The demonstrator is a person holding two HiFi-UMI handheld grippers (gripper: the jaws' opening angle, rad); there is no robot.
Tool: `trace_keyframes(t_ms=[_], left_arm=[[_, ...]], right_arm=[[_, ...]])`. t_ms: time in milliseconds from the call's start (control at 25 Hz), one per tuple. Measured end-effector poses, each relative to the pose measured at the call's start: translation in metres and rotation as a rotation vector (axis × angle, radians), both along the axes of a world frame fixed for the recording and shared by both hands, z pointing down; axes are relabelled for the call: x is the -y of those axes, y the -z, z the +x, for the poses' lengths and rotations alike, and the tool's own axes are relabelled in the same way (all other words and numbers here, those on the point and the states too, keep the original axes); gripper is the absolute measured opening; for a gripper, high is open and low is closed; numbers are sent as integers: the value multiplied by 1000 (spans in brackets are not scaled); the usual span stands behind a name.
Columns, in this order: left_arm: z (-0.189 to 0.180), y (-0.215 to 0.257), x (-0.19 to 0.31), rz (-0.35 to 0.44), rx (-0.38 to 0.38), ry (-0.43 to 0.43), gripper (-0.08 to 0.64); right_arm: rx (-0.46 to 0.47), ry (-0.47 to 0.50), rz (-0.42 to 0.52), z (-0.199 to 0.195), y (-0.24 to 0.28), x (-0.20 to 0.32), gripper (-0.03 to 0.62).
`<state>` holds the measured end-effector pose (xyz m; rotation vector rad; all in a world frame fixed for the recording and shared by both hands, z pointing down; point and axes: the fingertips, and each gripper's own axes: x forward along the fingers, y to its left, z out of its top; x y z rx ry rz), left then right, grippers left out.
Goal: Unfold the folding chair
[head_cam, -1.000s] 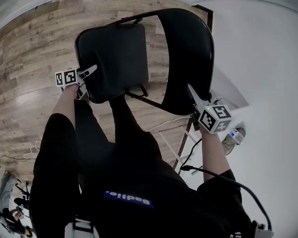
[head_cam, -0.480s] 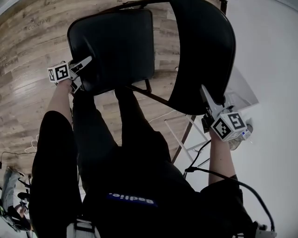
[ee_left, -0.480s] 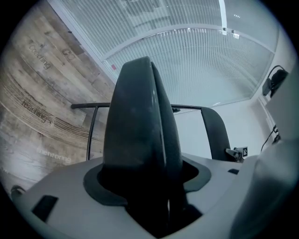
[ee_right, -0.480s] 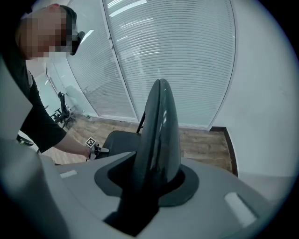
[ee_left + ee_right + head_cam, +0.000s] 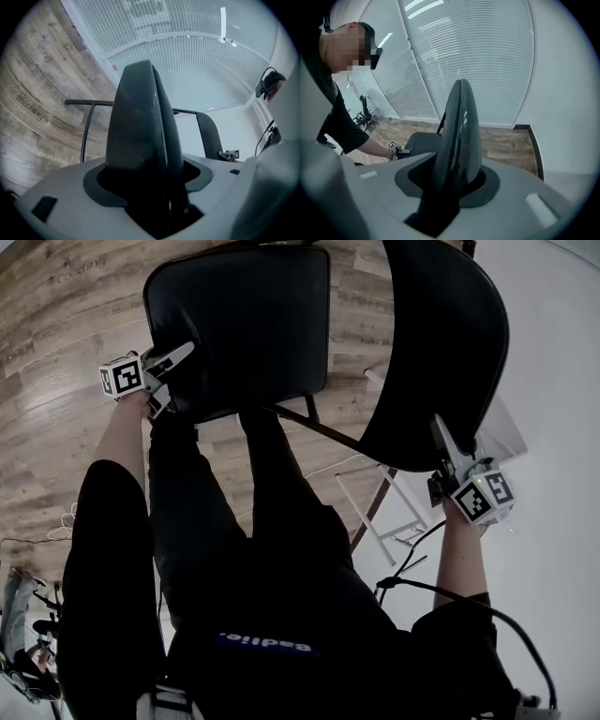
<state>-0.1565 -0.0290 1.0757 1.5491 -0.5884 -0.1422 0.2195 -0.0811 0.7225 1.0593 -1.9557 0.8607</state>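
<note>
The black folding chair stands in front of me, its padded seat [image 5: 244, 324] at the left and its curved backrest [image 5: 441, 343] at the right in the head view. My left gripper [image 5: 178, 379] straddles the seat's near left edge. Its jaws have just been opening wider, and the seat [image 5: 140, 122] still fills the gap between them. My right gripper [image 5: 441, 442] is shut on the backrest's lower edge, which runs edge-on [image 5: 459, 131] up from its jaws. The pads of both grippers are hidden by the chair.
Wood-plank floor [image 5: 66, 352] lies under the chair and a white surface [image 5: 553, 381] lies to the right. A white wire frame [image 5: 375, 512] and a dark chair leg [image 5: 370, 512] sit beside my legs. A black cable [image 5: 422, 587] hangs from my right arm. Blinds [image 5: 487, 56] cover the glass wall beyond.
The seat and backrest have spread further apart. My right gripper went down and to the right with the backrest. My left gripper shifted slightly left on the seat edge.
</note>
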Motion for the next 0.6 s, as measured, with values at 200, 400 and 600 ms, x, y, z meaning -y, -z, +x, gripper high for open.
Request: trace_keyframes(t_ms=[200, 400, 600], left_arm=[[-7, -3, -3, -49, 116, 17, 332], [-17, -5, -7, -148, 320, -9, 393], [-43, 14, -14, -205, 502, 12, 399]], right_arm=[[-9, 12, 5, -1, -2, -1, 132], [-28, 15, 4, -2, 0, 0, 132], [-29, 19, -2, 0, 2, 0, 132]])
